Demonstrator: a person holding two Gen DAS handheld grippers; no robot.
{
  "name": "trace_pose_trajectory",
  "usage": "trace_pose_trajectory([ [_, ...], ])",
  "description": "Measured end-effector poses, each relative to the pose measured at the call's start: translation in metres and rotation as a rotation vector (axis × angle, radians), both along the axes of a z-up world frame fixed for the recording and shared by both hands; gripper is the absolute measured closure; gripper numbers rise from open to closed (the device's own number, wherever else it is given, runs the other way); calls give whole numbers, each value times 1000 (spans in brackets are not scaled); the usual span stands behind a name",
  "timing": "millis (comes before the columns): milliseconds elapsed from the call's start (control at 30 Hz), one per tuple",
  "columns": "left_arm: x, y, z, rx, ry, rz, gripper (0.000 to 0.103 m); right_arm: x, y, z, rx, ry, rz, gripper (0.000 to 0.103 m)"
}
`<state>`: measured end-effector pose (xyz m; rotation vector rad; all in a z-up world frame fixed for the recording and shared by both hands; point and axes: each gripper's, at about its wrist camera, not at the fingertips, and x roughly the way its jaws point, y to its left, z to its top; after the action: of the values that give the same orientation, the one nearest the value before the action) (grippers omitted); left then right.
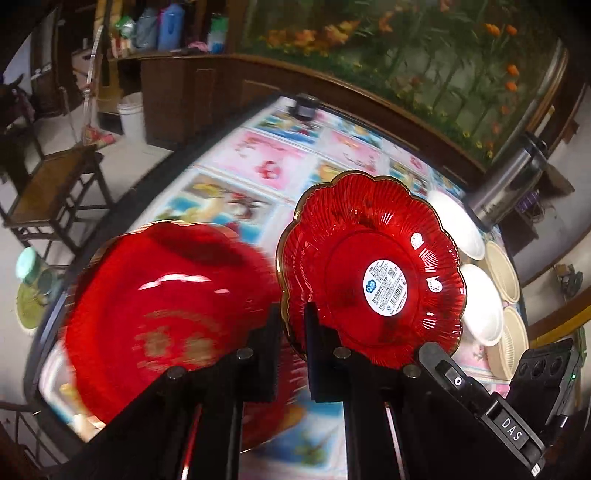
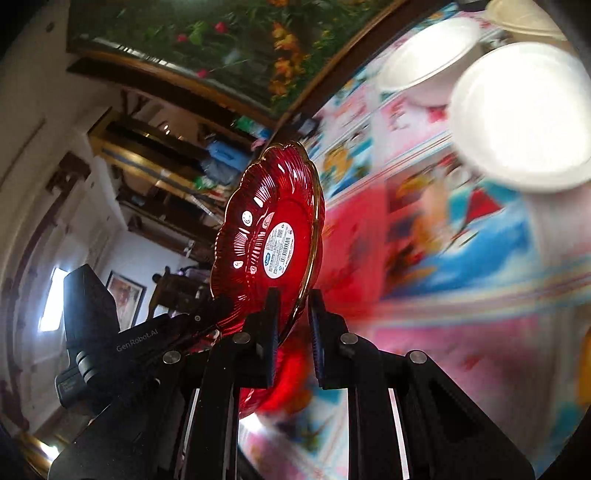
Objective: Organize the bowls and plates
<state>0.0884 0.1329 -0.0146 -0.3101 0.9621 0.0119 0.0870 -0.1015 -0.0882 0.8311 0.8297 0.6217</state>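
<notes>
Two red plates, two white plates and two cream ribbed plates, on one table.

Surface: table [image 1: 258,158] under a cloth printed with bright cartoon panels, its dark edge running up the left of the left wrist view.

Room: wooden cabinet with a large flower picture [image 1: 406,55] across the top; bottles [image 1: 170,26] on a shelf at upper left; pale tiled floor.

Around:
- wooden chair [image 1: 55,192], left edge, off the table;
- white bucket [image 1: 131,114] on the floor by the cabinet;
- steel flask [image 1: 509,181], upright at the right end of the table;
- small dark object [image 1: 304,107] at the far end, too blurred to name.

Plates:
- scalloped red plate [image 1: 373,269], gold-rimmed, stood on edge in the air at frame centre, stickered underside facing both cameras;
- second red plate [image 1: 166,295], lower left, blurred, low over the cloth;
- white plates [image 1: 458,225] and cream plates [image 1: 502,269], in a row along the right edge beside the flask.

Tools:
- left gripper [image 1: 292,310], nearly closed, pinching the upright plate's lower left rim;
- right gripper [image 2: 294,295], nearly closed, pinching the same plate's lower right rim.
</notes>
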Motion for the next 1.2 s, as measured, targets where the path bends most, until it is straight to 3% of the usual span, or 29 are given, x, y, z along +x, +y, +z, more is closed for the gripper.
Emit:
trace_pose_trajectory([
  [233, -29, 60, -11, 7, 21, 101, 93, -5, 75, -3, -56, 5, 115, 88],
  [433, -35, 87, -31, -12, 59, 137, 92, -5, 119, -11, -140, 5, 161, 88],
  [1033, -49, 114, -51, -60, 94, 184, 90, -17, 152, -5, -430, -185, 198, 88],
  [1200, -51, 116, -47, -45, 84, 193, 90, -18, 150, -1, -440, -203, 180, 77],
])
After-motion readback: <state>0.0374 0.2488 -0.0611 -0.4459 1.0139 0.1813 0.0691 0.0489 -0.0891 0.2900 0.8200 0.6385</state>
